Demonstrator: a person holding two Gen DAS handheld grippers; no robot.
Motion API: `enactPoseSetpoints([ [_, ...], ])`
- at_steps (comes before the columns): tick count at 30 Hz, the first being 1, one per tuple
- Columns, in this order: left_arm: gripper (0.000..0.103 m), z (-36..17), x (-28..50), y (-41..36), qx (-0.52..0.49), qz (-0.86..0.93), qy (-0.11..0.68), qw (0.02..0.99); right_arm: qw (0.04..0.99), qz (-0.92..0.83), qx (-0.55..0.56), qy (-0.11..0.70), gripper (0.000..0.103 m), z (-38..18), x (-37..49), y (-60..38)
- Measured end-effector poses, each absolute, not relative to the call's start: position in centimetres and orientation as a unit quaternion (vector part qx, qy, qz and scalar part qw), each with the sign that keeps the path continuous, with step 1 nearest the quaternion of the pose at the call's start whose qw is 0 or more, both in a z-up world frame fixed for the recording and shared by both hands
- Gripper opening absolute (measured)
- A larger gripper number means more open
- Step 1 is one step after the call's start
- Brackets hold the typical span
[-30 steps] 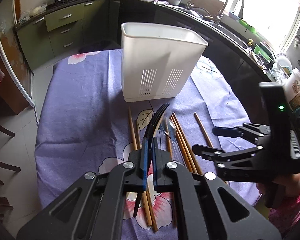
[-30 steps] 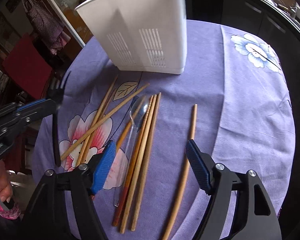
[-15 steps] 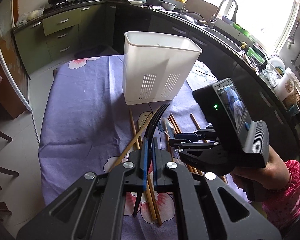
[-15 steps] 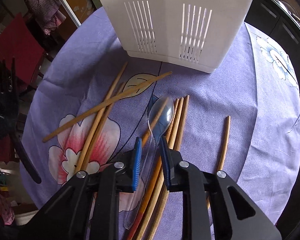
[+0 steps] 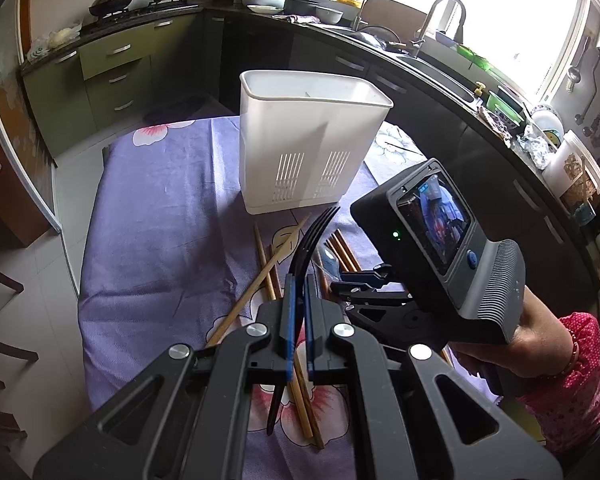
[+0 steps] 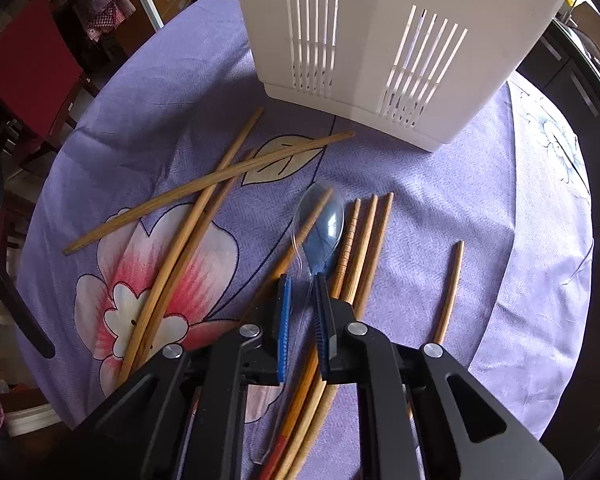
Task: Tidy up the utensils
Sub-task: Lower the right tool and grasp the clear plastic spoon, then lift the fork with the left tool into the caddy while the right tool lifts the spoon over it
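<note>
Left wrist view: my left gripper (image 5: 297, 320) is clenched on a black fork (image 5: 306, 246), whose tines curve up toward twelve o'clock while its handle tip pokes out below the blue pads. Beyond it, at twelve o'clock, a white slotted utensil holder (image 5: 308, 160) stands upright on a purple flowered tablecloth (image 5: 160, 220). Wooden chopsticks (image 5: 256, 284) lie scattered on the cloth between the holder and the fork. At three o'clock my right gripper (image 5: 352, 280) reaches down among them, with its camera screen facing me.

Right wrist view: my right gripper (image 6: 302, 312) has its blue pads drawn in close on either side of the thin handle of a clear plastic spoon (image 6: 322, 228); I cannot tell whether they actually grip it. The spoon's bowl points to twelve o'clock, lying across one chopstick, with three more chopsticks (image 6: 360, 248) just beside it at two o'clock. The holder (image 6: 380, 40) sits at twelve o'clock, apart from the spoon.
</note>
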State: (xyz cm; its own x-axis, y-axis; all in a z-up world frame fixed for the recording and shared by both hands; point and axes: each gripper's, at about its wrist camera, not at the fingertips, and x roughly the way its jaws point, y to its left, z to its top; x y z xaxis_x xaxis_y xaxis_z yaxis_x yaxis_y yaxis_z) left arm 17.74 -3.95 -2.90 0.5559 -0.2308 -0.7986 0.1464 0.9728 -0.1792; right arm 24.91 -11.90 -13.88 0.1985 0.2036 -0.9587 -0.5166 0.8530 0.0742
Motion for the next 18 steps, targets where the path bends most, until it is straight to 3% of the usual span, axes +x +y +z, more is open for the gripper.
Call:
enactPoseSetpoints([
  [9,0.004,-0.2,17.7,-3.5,-0.053,-0.115,0.433,0.893,0.818,0.281,-0.024,0.502,0.009,-8.1,23.5,-15.3],
  [18,0.004,6.7,21.3,-3.9,-0.068,-0.125,0.346,0.927,0.88,0.317,0.05,0.349,0.009,2.0,23.2,-18.3],
])
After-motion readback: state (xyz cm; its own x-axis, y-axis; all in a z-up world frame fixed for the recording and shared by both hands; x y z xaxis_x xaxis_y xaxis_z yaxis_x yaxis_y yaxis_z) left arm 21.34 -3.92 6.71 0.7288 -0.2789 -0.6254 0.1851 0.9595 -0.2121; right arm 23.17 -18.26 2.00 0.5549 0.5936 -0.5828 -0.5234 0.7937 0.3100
